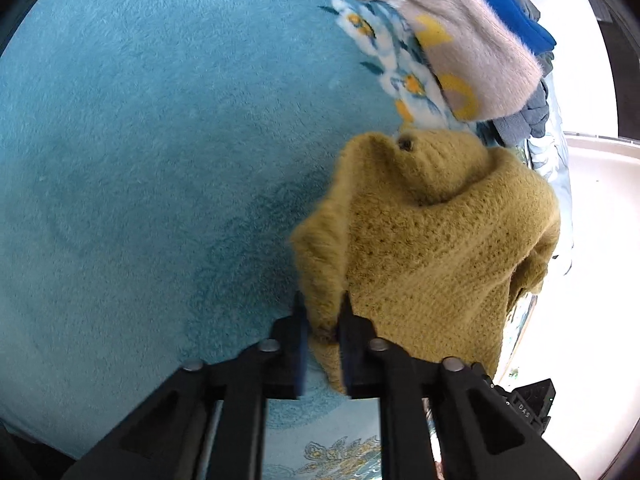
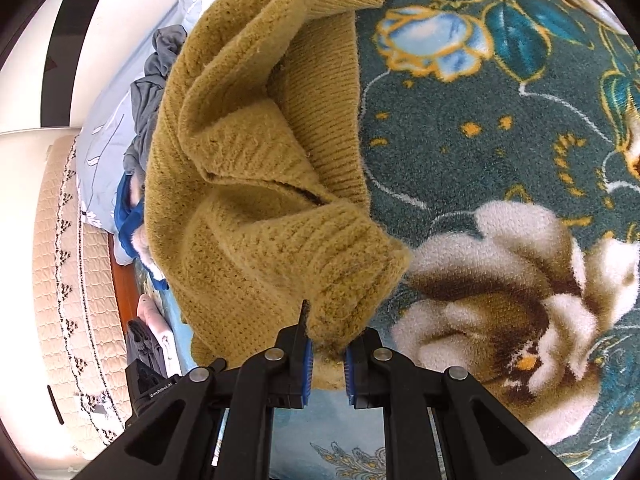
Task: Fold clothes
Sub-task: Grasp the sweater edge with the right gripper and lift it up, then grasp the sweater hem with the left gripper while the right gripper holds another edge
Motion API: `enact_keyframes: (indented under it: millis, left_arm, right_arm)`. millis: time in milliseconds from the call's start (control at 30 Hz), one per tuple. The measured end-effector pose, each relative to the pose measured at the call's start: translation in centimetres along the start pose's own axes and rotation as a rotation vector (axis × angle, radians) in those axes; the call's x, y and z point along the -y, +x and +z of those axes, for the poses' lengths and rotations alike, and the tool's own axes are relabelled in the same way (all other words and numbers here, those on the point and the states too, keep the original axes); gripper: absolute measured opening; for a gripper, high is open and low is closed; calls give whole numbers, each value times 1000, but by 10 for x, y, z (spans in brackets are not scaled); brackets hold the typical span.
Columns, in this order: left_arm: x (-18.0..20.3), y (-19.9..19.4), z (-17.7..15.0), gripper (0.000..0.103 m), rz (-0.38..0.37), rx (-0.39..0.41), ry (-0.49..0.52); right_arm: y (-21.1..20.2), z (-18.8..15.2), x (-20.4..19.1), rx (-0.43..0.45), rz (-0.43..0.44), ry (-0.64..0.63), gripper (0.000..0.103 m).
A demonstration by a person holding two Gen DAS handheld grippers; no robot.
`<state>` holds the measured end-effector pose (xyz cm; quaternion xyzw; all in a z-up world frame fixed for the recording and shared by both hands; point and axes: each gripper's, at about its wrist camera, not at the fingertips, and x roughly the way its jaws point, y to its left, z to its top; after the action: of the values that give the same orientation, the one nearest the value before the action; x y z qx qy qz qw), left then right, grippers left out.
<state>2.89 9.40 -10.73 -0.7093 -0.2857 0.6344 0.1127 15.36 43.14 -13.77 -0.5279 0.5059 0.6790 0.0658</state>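
Black fingers of the left gripper (image 1: 322,320) pinch a fuzzy edge of the mustard sweater (image 1: 432,248), the knit bunched between the two pads and rising away from them in a hanging fold. Beneath it spreads the teal blanket (image 1: 160,160), plain and plushy over most of the left wrist view, with a printed spray of white and yellow flowers near its far right edge. Beyond the sweater, at that far right edge, lies a pile of other clothes: a pale fuzzy garment (image 1: 472,48) with yellow marks on top, a bright blue piece (image 1: 516,4) behind it, and a grey one (image 1: 524,116) tucked below.

From the right wrist view, the right gripper (image 2: 326,340) is likewise clamped on the sweater (image 2: 248,200), its blue-lined pads squeezing a ribbed cuff or hem; which of the two I cannot tell. The sweater hangs crumpled between both grippers, lifted off the blanket, with a ribbed band folded over the upper part. Under it on this side the blanket (image 2: 500,140) shows a dark teal ground with large cream, brown and blue flowers. Past the blanket's left edge a quilted cream cover (image 2: 60,260) with a dark zigzag trim is visible.
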Motion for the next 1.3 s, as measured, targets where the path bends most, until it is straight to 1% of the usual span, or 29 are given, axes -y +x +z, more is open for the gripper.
enact_keyframes:
  millis: [100, 200, 267, 367, 467, 567, 633, 767, 900, 967, 1033, 1167, 1233, 1300]
  left_arm:
    - [4, -12, -1, 9, -29, 34, -4]
    - [13, -37, -3, 8, -98, 85, -2]
    - [20, -56, -5, 8, -154, 117, 0]
    - [28, -100, -3, 8, -208, 178, 23]
    - [28, -153, 9, 8, -245, 260, 86]
    - [41, -212, 6, 8, -263, 338, 168]
    - [69, -233, 20, 8, -262, 395, 225]
    - [112, -271, 12, 8, -278, 524, 340]
    - [148, -340, -28, 8, -333, 687, 448]
    - [161, -373, -49, 8, -342, 763, 493]
    - [167, -397, -69, 8, -343, 830, 528]
    - [162, -427, -102, 8, -340, 941, 571]
    - [152, -431, -115, 8, -335, 973, 575]
    - [139, -428, -124, 8, -320, 980, 564]
  right_arm:
    - [-2, 0, -6, -5, 15, -8, 13]
    - [-10, 0, -18, -1, 76, -20, 13]
    - [-21, 4, -33, 21, 128, -41, 12]
    - [-47, 15, -63, 69, 215, -87, 11]
    - [-82, 31, -104, 137, 307, -161, 11]
    - [-119, 42, -151, 212, 400, -249, 11]
    - [-147, 45, -184, 263, 454, -315, 11]
    - [-209, 45, -241, 373, 547, -433, 10]
    - [-268, 37, -276, 462, 639, -497, 10]
    - [-290, 28, -291, 489, 685, -530, 10]
    - [-311, 15, -303, 511, 720, -570, 10]
    - [-344, -19, -315, 533, 784, -652, 10]
    - [-356, -37, -315, 539, 807, -691, 10]
    - [-363, -55, -308, 533, 809, -722, 10]
